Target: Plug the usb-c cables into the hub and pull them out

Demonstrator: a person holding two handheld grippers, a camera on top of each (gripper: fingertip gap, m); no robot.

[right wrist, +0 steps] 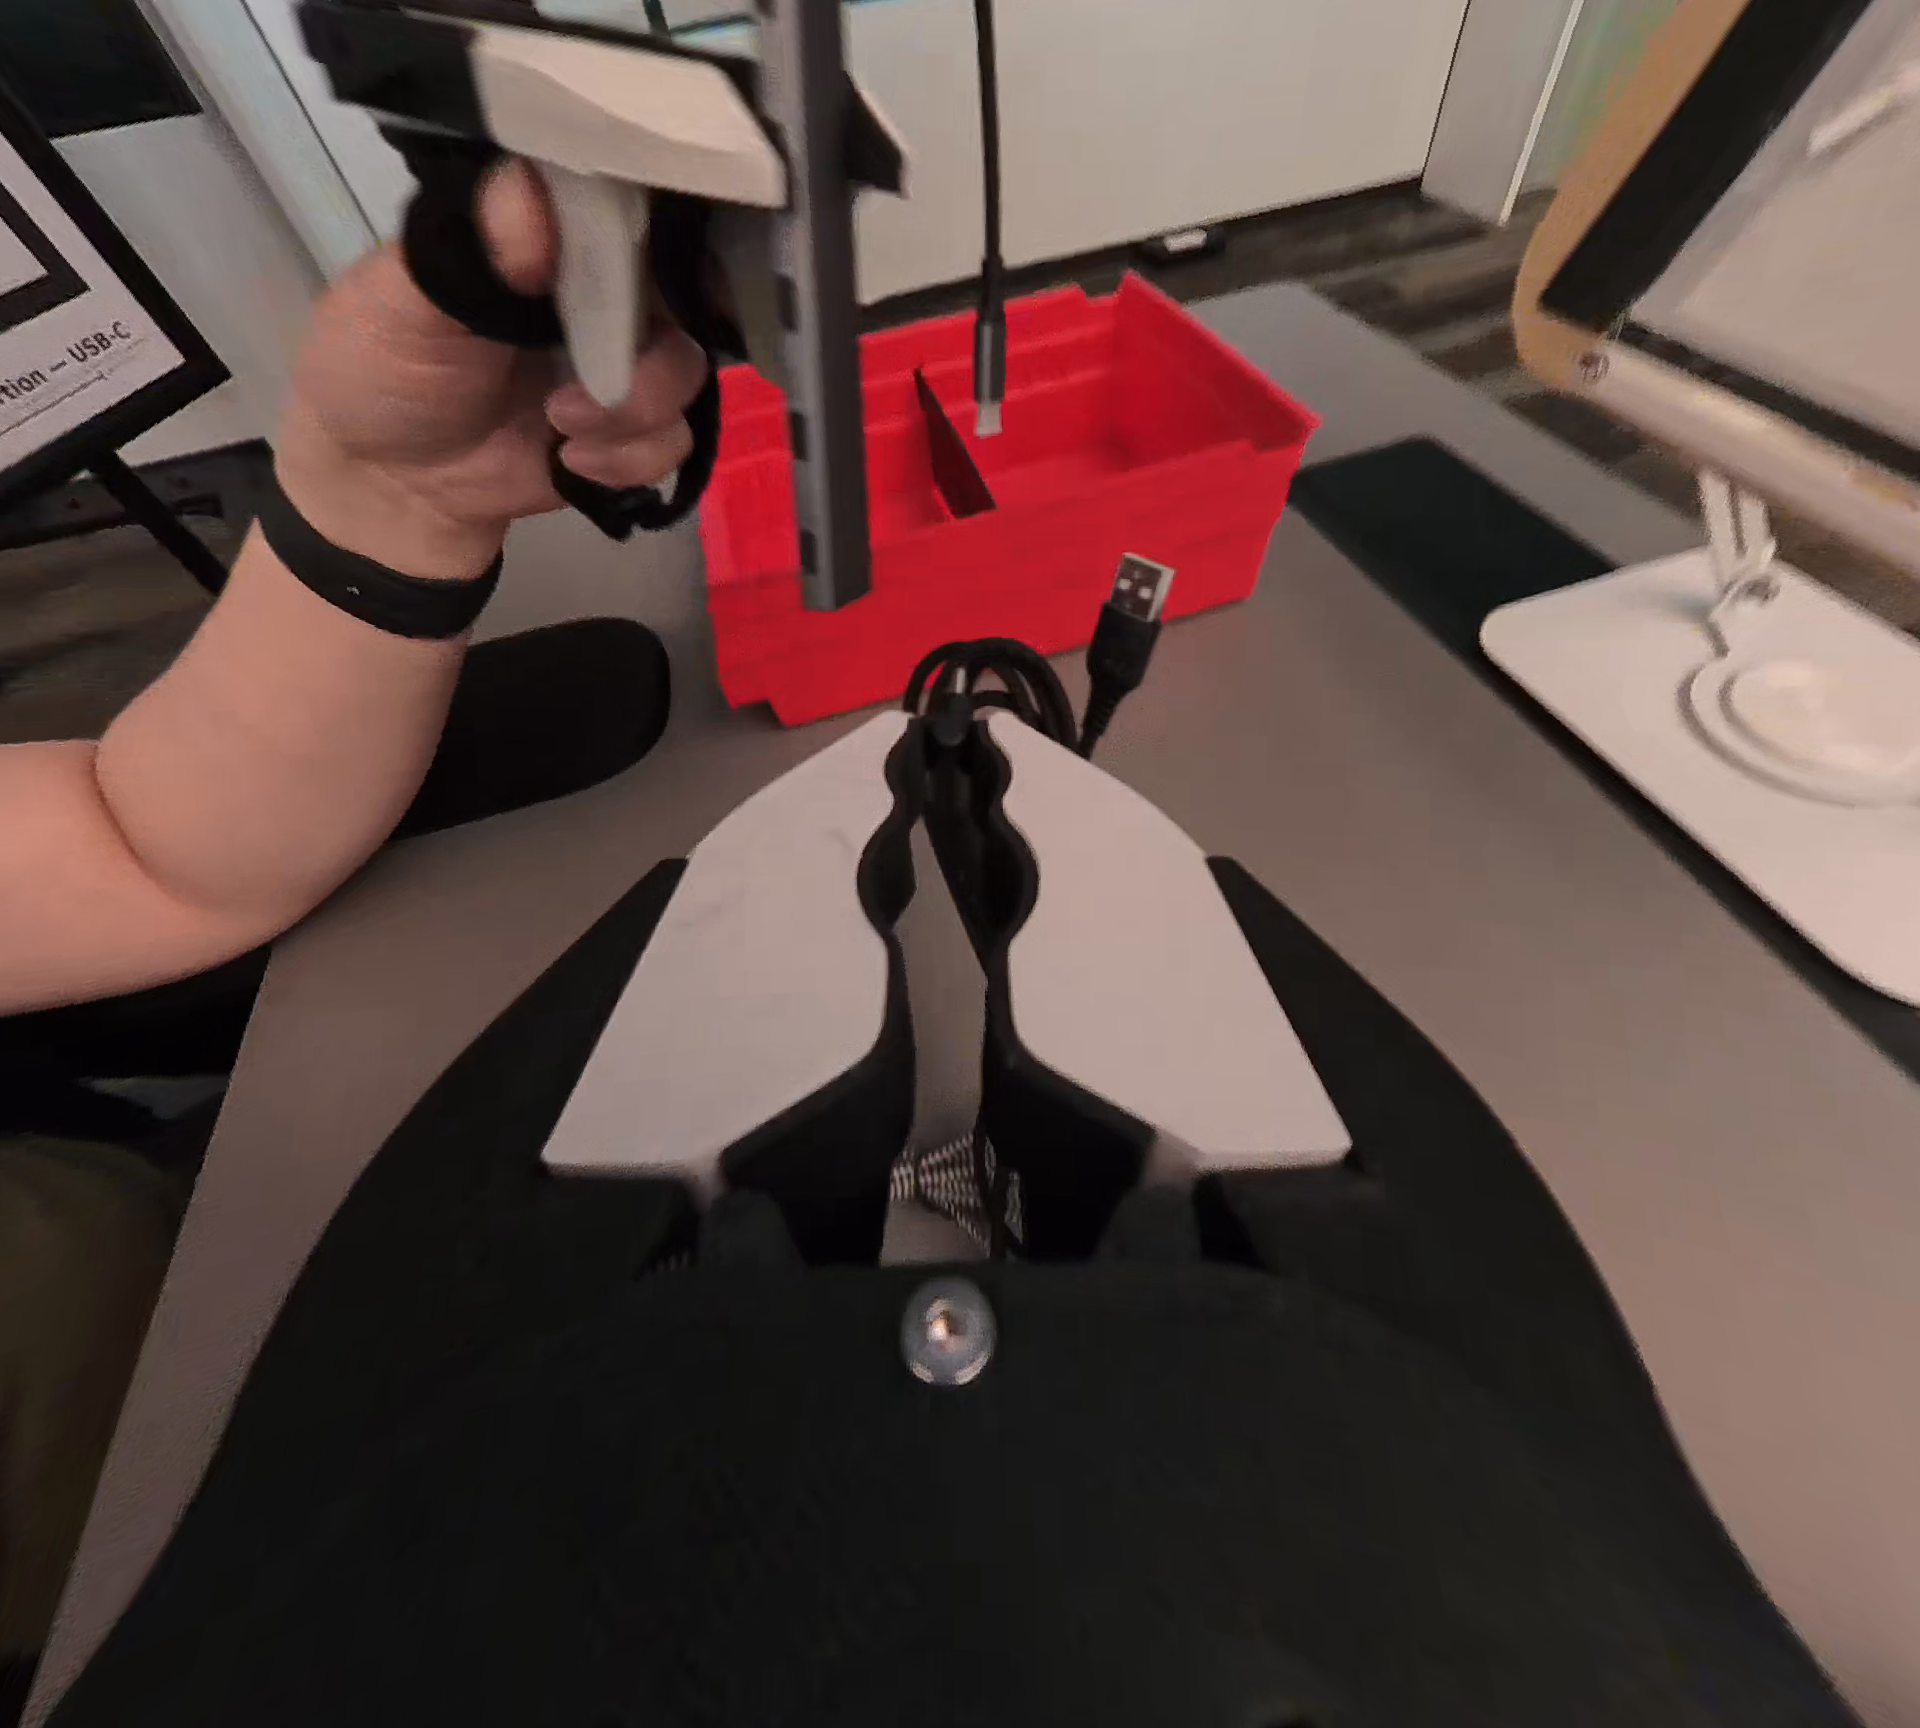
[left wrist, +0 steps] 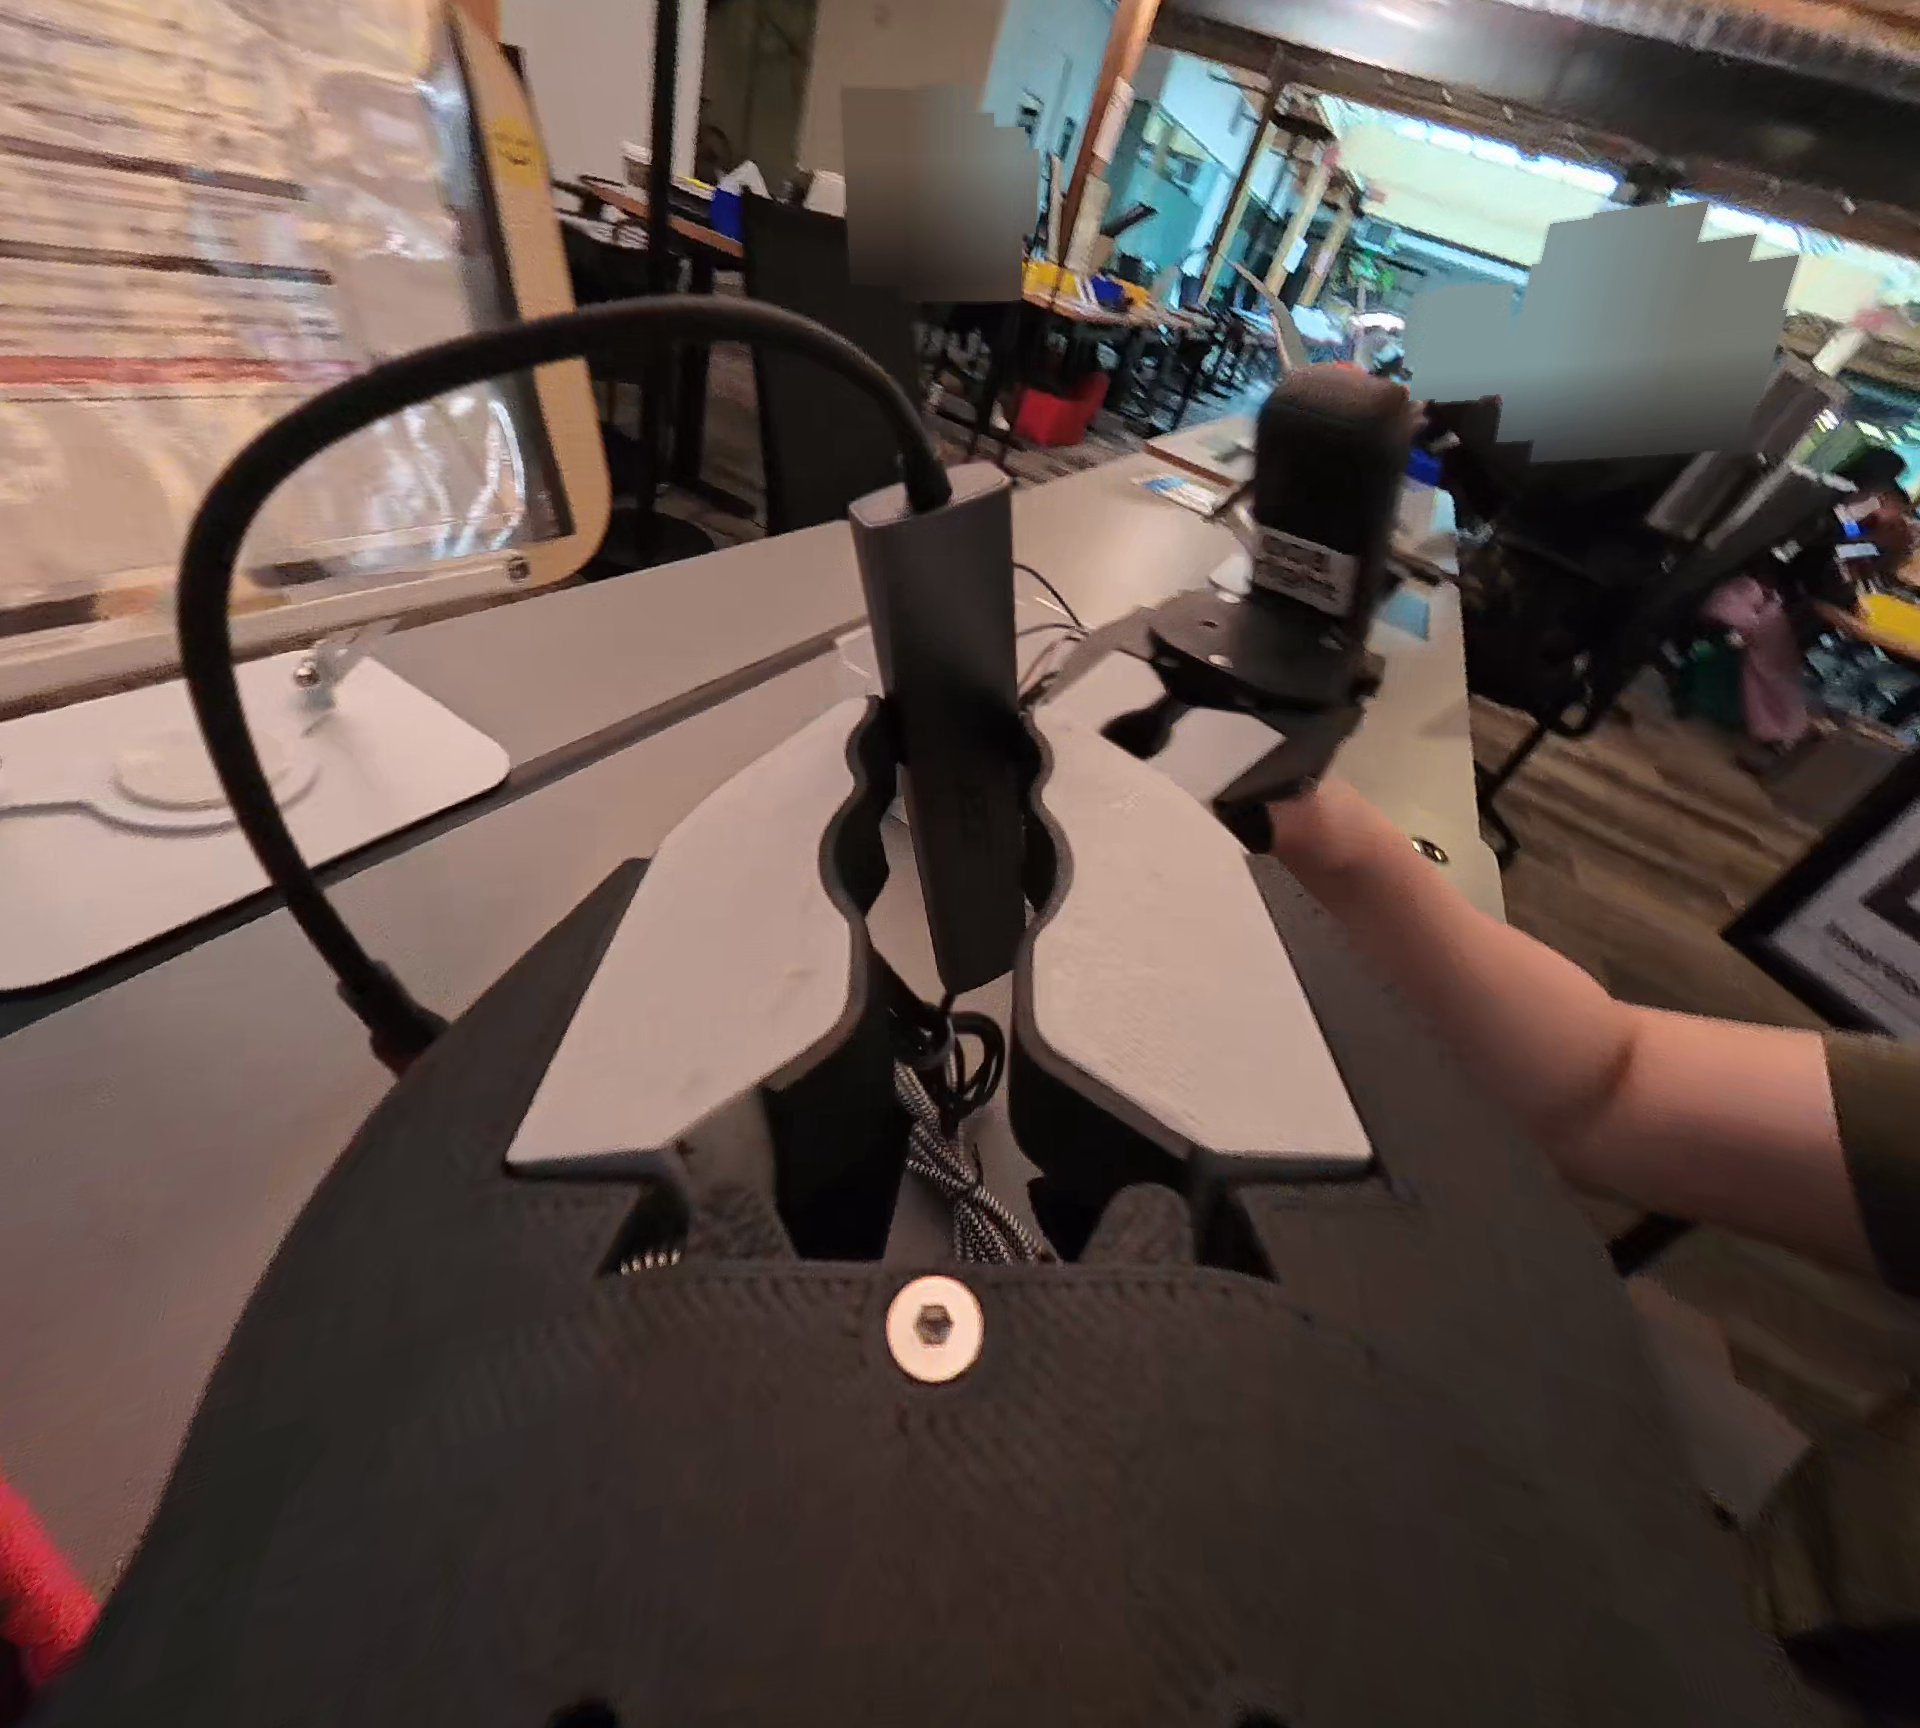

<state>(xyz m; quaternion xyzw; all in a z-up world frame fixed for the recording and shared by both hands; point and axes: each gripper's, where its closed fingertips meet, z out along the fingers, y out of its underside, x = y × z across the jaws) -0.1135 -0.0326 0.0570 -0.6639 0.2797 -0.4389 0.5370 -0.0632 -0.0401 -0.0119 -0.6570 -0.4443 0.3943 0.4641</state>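
- Hub (left wrist: 951,743), a slim dark-grey metal bar with rounded edges, stands nearly upright between the fingers of the left gripper (left wrist: 951,831), lifted clear of the grey table (left wrist: 644,639).
- Left gripper pinches the hub across its flat sides, its wavy black finger pads (left wrist: 868,805) pressed against it; the jaws stand only as far apart as the hub is thick.
- From the hub's top end a smooth black attached cable (left wrist: 260,598) arches up and over to the left; in the right wrist view its metal-tipped plug (right wrist: 987,390) hangs free over the red bin (right wrist: 1143,452).
- In the right wrist view a row of small ports runs down the hub's narrow edge.
- Right gripper (right wrist: 951,748) has its jaws almost pressed together, nipping a bundle of thin black cable (right wrist: 987,676) at the very fingertips.
- The bundle is looped and coiled; a rectangular silver-shelled plug on a ribbed black collar (right wrist: 1138,608) sticks up to its right, just in front of the bin.
- A black-and-white braided cable (right wrist: 940,1179) shows deep between the right gripper's fingers; the same weave (left wrist: 940,1159) appears below the hub in the left wrist view.
- Both grippers have matte white finger faces (right wrist: 769,961) on black textured printed bodies.
- The bin is glossy moulded plastic with a dark divider (right wrist: 951,452).
- A white flat stand base (right wrist: 1704,743) sits on the table to the right, well apart.
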